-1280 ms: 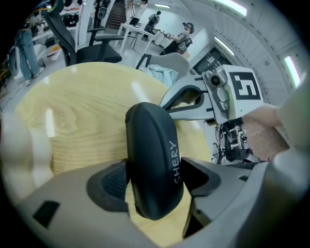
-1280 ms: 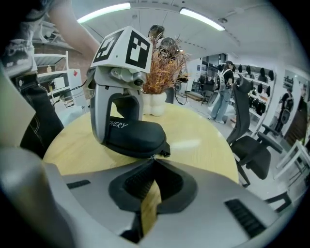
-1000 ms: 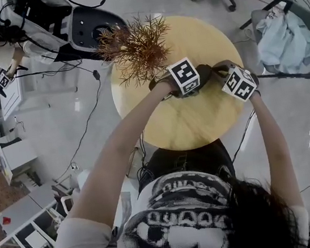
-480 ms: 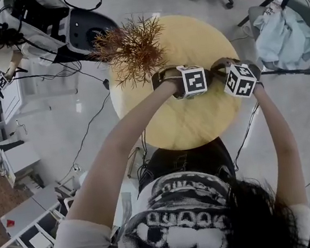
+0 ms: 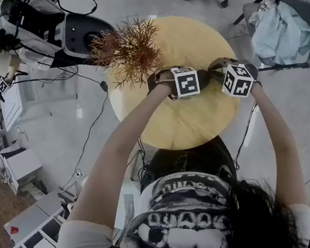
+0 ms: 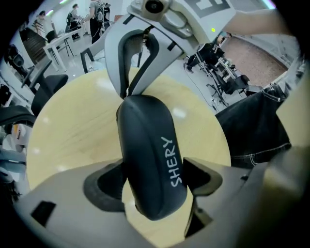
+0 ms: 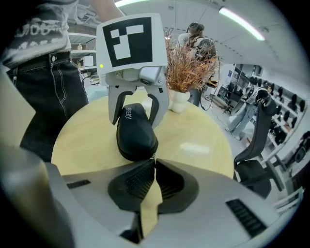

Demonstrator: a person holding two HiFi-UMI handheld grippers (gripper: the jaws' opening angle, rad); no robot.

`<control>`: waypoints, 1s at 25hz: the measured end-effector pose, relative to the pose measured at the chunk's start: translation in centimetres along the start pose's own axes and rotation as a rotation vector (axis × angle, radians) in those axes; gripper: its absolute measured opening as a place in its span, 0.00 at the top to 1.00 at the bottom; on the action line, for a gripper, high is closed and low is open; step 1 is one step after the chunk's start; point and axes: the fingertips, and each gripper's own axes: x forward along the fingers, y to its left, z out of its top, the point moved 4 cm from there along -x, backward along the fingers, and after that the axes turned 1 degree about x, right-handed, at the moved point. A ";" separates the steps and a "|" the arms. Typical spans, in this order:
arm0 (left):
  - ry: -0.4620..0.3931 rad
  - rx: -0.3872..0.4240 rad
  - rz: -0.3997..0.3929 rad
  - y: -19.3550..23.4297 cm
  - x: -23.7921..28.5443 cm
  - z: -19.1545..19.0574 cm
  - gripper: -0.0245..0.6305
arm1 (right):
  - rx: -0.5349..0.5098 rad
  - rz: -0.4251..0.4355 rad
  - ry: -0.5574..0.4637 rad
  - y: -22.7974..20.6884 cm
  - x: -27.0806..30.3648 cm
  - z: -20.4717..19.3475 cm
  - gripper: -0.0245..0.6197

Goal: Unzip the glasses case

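dried plant (image 5: pixel 130 49) on round table (image 5: pixel 193 128)

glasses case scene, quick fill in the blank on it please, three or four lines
1. The white print on the black glasses case reads ____.
2. The yellow table has a top that is ____ in shape.
3. The dried plant stands in a vase coloured ____.
4. The right gripper has its jaws (open or shut) ____.

Missing words: SHERY; round; white; shut
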 end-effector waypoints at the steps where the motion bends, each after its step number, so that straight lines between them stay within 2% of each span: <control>1: -0.026 -0.012 0.003 0.0 -0.1 -0.1 0.41 | 0.018 -0.010 -0.002 0.1 -0.1 0.0 0.95; 4: -0.127 -0.080 0.040 0.3 -0.8 -0.5 0.41 | 0.086 -0.045 -0.011 0.4 -0.4 -0.2 0.92; 8: -0.311 -0.173 0.125 0.5 -3.0 -1.0 0.41 | 0.208 -0.107 -0.037 1.0 -1.4 -0.5 0.86; 13: -0.498 -0.274 0.154 -1.8 -4.9 -2.2 0.41 | 0.388 -0.210 -0.119 2.4 -3.1 0.4 0.85; 19: -0.710 -0.365 0.180 -6.6 -6.7 -4.7 0.41 | 0.556 -0.316 -0.232 6.3 -4.2 4.3 0.85; 25: -0.879 -0.454 0.183 -12.1 -7.2 -8.2 0.41 | 0.735 -0.401 -0.369 11.6 -3.9 9.0 0.85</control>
